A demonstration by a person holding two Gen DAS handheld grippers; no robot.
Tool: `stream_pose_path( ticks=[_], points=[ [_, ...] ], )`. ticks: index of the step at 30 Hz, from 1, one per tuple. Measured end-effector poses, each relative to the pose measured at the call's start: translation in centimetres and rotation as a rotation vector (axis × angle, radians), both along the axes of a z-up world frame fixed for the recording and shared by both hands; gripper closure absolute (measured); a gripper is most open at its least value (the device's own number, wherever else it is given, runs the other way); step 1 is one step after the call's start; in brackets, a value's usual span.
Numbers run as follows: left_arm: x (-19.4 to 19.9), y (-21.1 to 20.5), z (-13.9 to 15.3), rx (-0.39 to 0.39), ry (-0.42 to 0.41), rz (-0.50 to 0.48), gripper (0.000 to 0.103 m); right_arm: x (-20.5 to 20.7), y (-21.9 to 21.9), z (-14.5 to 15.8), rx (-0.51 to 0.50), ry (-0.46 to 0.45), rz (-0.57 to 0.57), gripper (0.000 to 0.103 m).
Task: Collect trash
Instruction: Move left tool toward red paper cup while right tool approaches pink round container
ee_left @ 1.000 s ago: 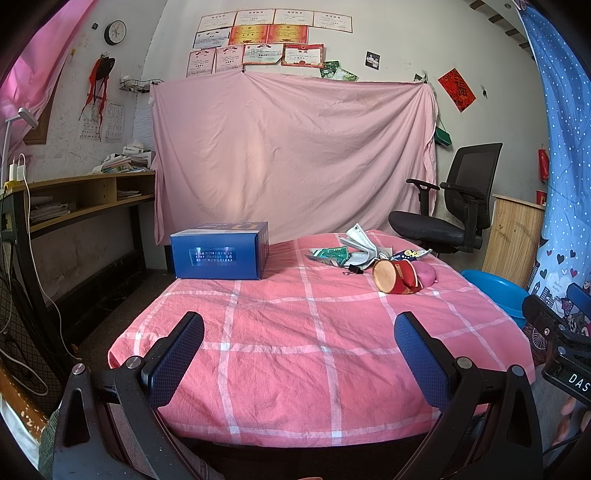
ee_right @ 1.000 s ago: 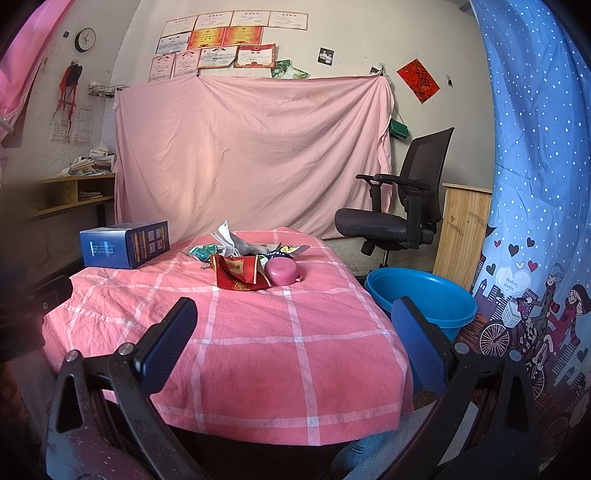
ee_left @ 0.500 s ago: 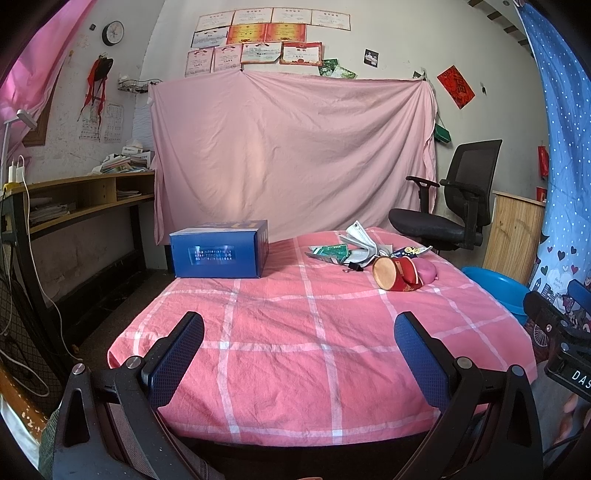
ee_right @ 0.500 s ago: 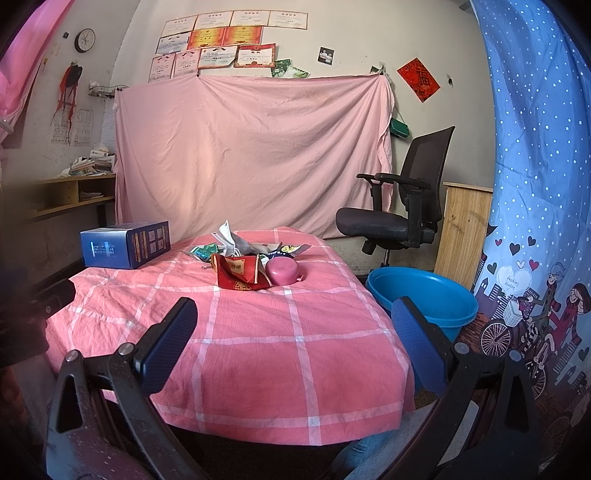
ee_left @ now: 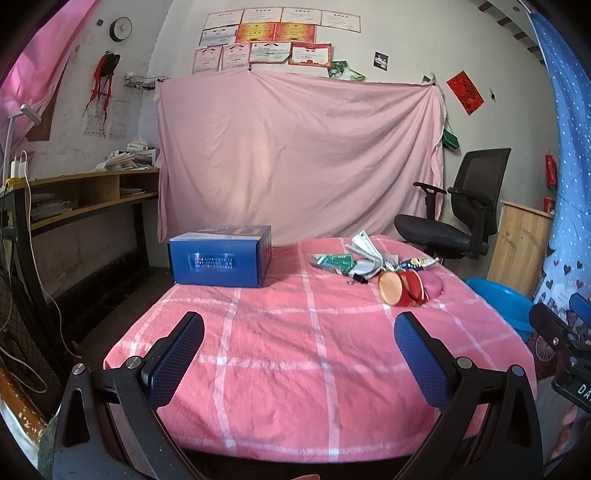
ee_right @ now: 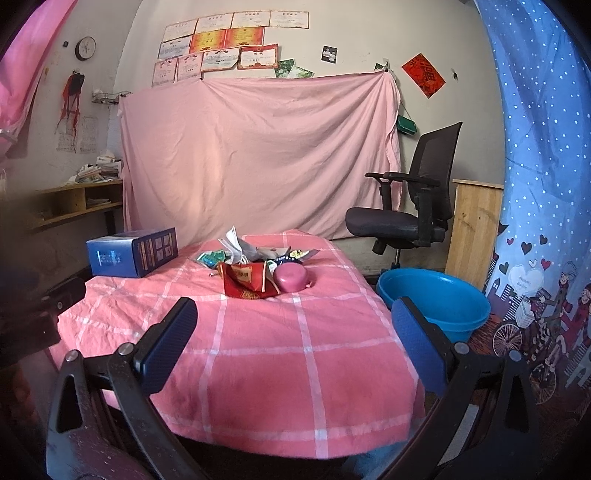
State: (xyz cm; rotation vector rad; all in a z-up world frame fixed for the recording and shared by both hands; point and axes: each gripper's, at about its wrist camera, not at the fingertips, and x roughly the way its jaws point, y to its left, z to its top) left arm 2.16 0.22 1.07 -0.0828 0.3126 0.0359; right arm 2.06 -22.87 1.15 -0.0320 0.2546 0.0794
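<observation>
pink checked table (ee_left: 280,354) (blue box (ee_left: 218,260), trash pile (ee_left: 373,267))

Wrinkled pink checked cloth (ee_left: 295,354) covers the table at centre frame. Glossy blue cardboard box (ee_left: 219,260) upper left — crumpled paper and foil wrappers (ee_left: 354,258) beside it.

Home room: certificates (ee_left: 280,40) on wall, wall clock (ee_left: 121,28), office chair (ee_left: 454,214), cluttered shelf (ee_left: 85,188).
</observation>
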Motion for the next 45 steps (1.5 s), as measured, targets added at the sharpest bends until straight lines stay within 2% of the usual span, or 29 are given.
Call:
stream_pose_path(
  ticks=[6,14,19,26,32,35,38,40,45],
  points=[
    [2.5,0.1,1.4,-0.045,-0.029,0.023,0.002,2.5,-1.2,1.7,-0.024,-0.061,0.015,0.0],
    [5.2,-1.2,3.6,-0.049,-0.128,0.045,0.002,5.4,-2.1,3.8,-0.046,-0.151,0.029,0.0],
    [7.2,-2.2,3.9,-0.058,-0.142,0.045,0.002,8.1,-2.7,4.2,-0.067,-0.195,0.035,0.0],
    [10.5,-3.4,2.2,-0.085,-0.092,0.029,0.002,11.5,-3.5,3.2,-0.084,-0.15,0.055,0.0],
    [13.5,-4.1,0.1,-0.121,0.006,-0.018,0.003,15.7,-4.2,1.2,-0.068,-0.021,0.135,0.0],
    [14.6,-4.8,-0.5,-0.137,0.049,-0.063,0.012,17.5,-4.0,-0.1,-0.071,0.058,0.177,0.0],
    [15.9,-5.5,-1.2,-0.14,0.118,-0.11,0.029,18.4,-3.9,-0.9,-0.075,0.107,0.185,0.0],
    [16.5,-6.0,-1.7,-0.144,0.155,-0.135,0.043,19.6,-4.0,-2.2,-0.064,0.191,0.206,0.0],
    [17.5,-6.6,-2.5,-0.153,0.227,-0.183,0.056,20.3,-3.7,-3.3,-0.061,0.258,0.238,0.001]
  ],
)
